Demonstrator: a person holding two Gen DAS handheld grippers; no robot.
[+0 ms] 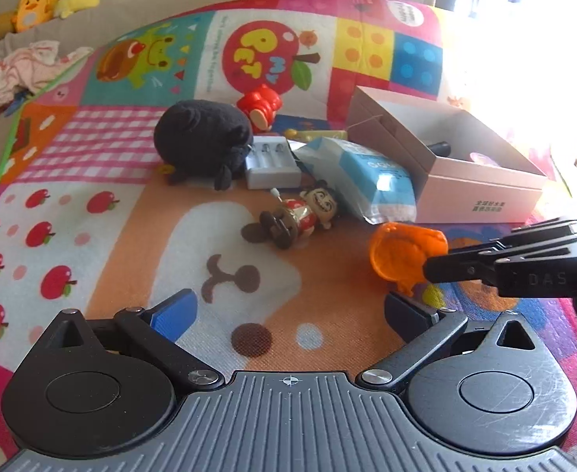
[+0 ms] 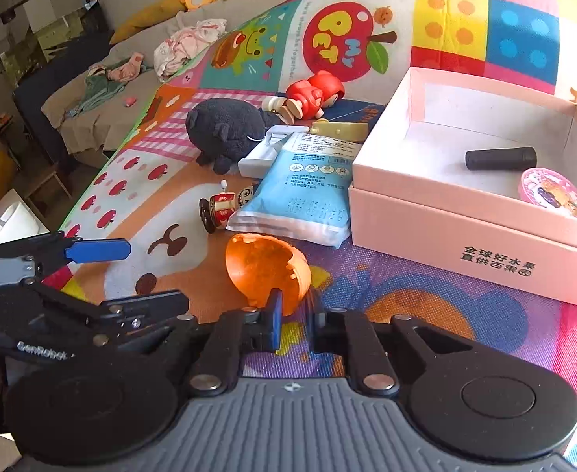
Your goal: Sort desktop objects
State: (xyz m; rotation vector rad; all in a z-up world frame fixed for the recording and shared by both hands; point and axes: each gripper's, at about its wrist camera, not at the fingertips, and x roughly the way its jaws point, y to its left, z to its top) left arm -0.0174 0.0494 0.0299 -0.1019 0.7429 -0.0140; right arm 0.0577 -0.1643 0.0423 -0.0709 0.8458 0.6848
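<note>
The right gripper (image 2: 292, 328) is seen pitched down toward the mat (image 2: 426, 299), its jaws drawn nearly together just behind the orange shell (image 2: 267, 267); the shell's rim lies at the blue pad (image 2: 276, 316), but whether the shell is pinched cannot be told from this view. In the left wrist view the same gripper (image 1: 432, 269) is seen reaching in from the right edge, its black tips closed against the lower right of the shell (image 1: 400, 253). The left gripper (image 1: 288, 314) is held over the mat (image 1: 131, 212) with its jaws spread wide and nothing between them; its blue pad (image 2: 97, 249) is also seen at the left of the right wrist view. The shell rests on the mat just in front of the pink box (image 2: 473, 244), whose near wall is close to the shell's right. The box is open at the top, and a black cylinder (image 2: 501, 158) and a round pink tin (image 2: 552, 192) lie inside. A blue packet (image 2: 304, 200) leans against the box's left corner, touching or nearly touching the shell's far side. Behind it lie a wind-up toy (image 2: 221, 206), a white charger (image 2: 261, 157), a black plush (image 2: 225, 129) and a red figure (image 2: 312, 94). Bare mat is left open to the left of the shell and beneath the left gripper.
</note>
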